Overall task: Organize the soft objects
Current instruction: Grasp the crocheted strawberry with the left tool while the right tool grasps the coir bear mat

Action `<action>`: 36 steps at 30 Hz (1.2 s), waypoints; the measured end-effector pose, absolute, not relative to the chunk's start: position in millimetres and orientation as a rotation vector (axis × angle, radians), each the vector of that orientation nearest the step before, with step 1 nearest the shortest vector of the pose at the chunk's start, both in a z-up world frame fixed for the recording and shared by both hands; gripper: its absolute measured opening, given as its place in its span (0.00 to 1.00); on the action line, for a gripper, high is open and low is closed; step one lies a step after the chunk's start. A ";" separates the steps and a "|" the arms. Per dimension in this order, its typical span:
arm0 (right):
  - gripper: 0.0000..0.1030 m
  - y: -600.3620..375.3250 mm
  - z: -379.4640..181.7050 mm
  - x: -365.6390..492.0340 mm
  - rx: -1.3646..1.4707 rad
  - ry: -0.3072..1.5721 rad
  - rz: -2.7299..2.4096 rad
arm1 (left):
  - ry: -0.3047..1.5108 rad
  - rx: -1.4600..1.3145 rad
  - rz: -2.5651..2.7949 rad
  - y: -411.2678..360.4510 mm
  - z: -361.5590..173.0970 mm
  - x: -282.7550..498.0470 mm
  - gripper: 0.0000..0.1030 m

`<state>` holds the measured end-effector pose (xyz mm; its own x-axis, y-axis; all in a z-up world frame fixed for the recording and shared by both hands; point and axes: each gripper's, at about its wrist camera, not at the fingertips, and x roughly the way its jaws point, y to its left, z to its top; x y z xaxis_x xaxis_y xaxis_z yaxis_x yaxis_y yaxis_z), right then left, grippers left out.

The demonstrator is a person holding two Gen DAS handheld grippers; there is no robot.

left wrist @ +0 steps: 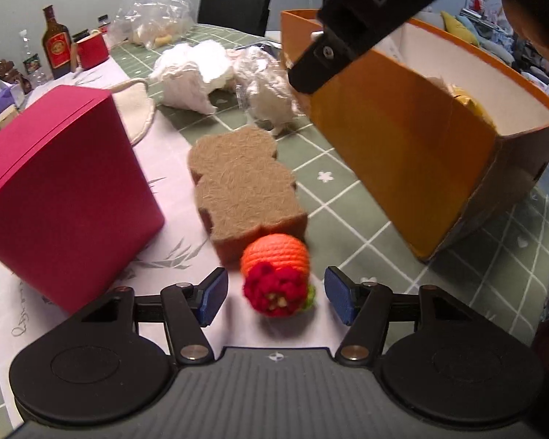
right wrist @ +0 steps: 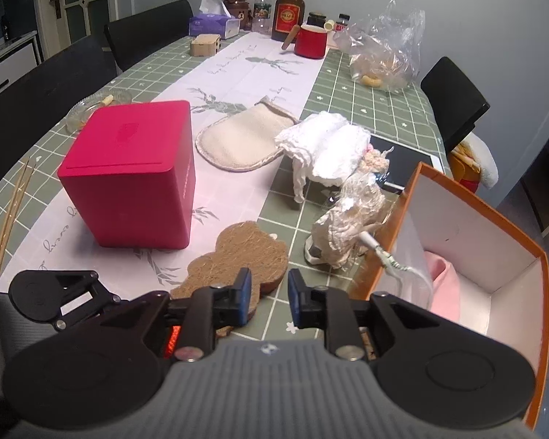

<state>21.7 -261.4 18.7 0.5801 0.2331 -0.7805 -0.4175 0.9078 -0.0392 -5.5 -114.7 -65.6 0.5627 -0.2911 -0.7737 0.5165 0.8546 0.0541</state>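
Observation:
An orange crocheted ball (left wrist: 276,274) with a red knitted flower lies on the table between the tips of my open left gripper (left wrist: 274,298), untouched by its blue pads. Behind it lies a brown fibre sponge (left wrist: 241,194), also in the right wrist view (right wrist: 238,263). The orange box (left wrist: 421,139) stands to the right, holding a yellow item (left wrist: 472,104) and a pink cloth (right wrist: 443,285). My right gripper (right wrist: 269,300) is open and empty above the sponge, beside the box (right wrist: 475,219). A white cloth (right wrist: 325,146), a wrapped plush (right wrist: 351,219) and a beige mitt (right wrist: 241,135) lie farther back.
A magenta box (right wrist: 135,172) stands left of the sponge. A dark tablet (right wrist: 402,164) lies behind the plush. Bottles (right wrist: 287,9), a red cup (right wrist: 311,40), a tissue box (right wrist: 212,23), a plastic bag (right wrist: 388,51) and chopsticks (right wrist: 12,208) sit around the table. Black chairs (right wrist: 454,102) ring it.

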 end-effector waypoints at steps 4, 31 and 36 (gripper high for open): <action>0.23 -252.0 8.5 26.3 -0.240 0.912 0.368 | 0.823 0.213 -0.493 -97.9 -56.9 -5.4 0.51; 0.63 -212.9 -35.1 51.1 -0.014 1.076 0.254 | 0.853 0.136 -0.401 -6.8 -38.9 -24.7 0.30; 0.65 -203.2 -45.4 58.6 -0.057 1.066 0.194 | 0.854 0.132 -0.385 5.2 -39.2 -28.7 0.31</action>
